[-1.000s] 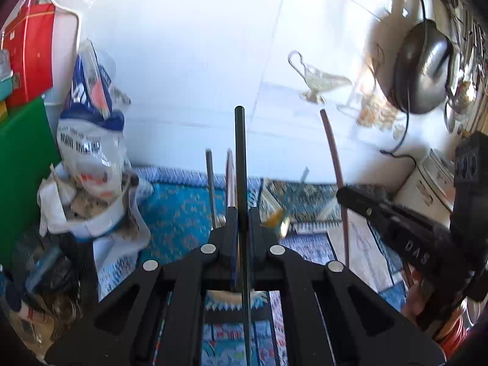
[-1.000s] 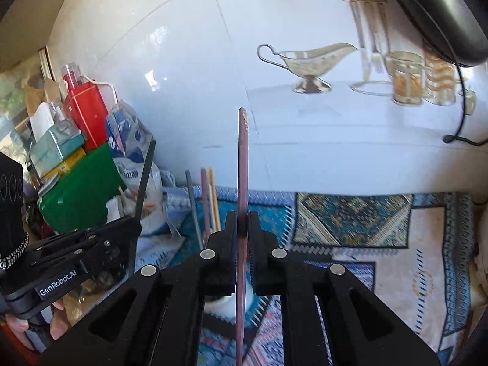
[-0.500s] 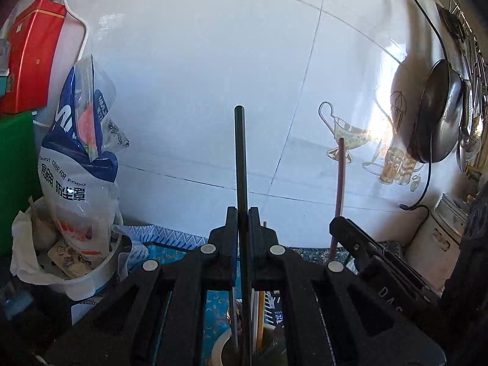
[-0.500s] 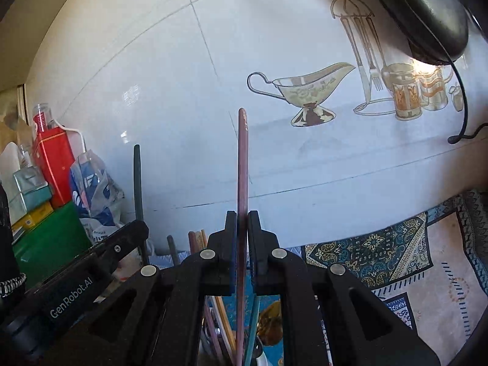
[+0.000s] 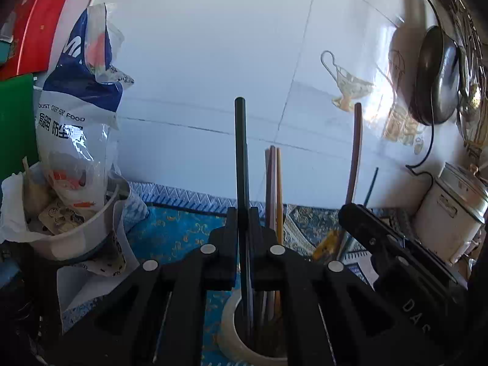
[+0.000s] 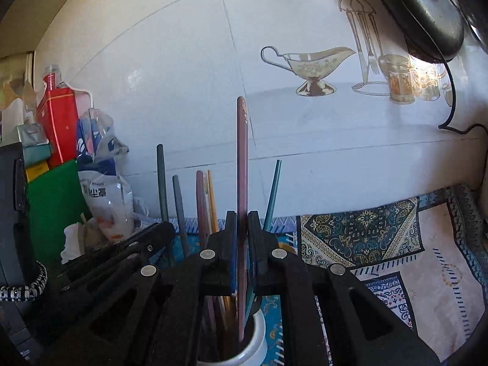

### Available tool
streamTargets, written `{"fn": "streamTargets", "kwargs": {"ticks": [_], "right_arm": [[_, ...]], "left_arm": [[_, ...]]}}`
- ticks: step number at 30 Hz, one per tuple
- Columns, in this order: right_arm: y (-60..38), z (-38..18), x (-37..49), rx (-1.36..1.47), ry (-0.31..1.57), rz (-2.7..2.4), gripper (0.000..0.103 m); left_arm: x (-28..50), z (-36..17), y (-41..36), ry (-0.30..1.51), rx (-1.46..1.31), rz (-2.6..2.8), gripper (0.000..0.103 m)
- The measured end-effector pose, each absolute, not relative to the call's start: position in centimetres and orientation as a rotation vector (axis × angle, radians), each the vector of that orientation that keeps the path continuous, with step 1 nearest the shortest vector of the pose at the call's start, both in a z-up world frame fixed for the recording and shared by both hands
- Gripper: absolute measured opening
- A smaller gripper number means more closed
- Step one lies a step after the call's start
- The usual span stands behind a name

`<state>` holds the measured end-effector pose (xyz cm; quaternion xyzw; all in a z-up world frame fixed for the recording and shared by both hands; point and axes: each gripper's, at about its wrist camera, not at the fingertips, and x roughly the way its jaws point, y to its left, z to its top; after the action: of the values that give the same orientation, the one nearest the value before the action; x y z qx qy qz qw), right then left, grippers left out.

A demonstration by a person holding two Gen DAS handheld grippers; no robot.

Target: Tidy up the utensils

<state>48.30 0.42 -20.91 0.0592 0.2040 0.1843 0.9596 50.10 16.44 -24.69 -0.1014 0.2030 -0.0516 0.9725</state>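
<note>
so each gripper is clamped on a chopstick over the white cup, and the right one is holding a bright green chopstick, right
Not quite. The right gripper is clamped on a pinkish-brown chopstick, not a bright green one, as the right wrist view shows. The rest holds: the left gripper is clamped on a dark chopstick, and both are over the white cup.

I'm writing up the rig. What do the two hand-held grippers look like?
Both are matte black. The left hand-held gripper and right hand-held gripper have angular cut-out finger arms with round silver pins. One body carries white lettering; a black-and-white braided cable runs beside the left one.
</note>
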Motion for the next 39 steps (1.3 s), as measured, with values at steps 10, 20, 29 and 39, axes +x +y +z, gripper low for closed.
{"fn": "streamTargets", "kwargs": {"ticks": [10, 20, 29, 39], "right_arm": [[-2.1, -17.7, 46.4, 0.122, 0.599, 0.533, 0.014], [-6.6, -9.0, 39.9, 0.017, 0.612, 0.488, 0.030], [-12.5, -0.2, 27.5, 0.011, 0.355, 0.484, 0.051], [-15.3, 3.5, 17.7, -0.019, 0.206, 0.412, 0.077]], "left_arm": [[46.4, -22.6, 16.9, 0.577, -0.193, -0.151, 0.004], [37.9, -12.5, 14.5, 0.559, -0.117, -0.171, 0.021], [22.7, -4.6, 9.7, 0.337, -0.088, -0.054, 0.049], [10.2, -1.0, 5.2, 0.172, -0.041, 0.062, 0.079]]}}
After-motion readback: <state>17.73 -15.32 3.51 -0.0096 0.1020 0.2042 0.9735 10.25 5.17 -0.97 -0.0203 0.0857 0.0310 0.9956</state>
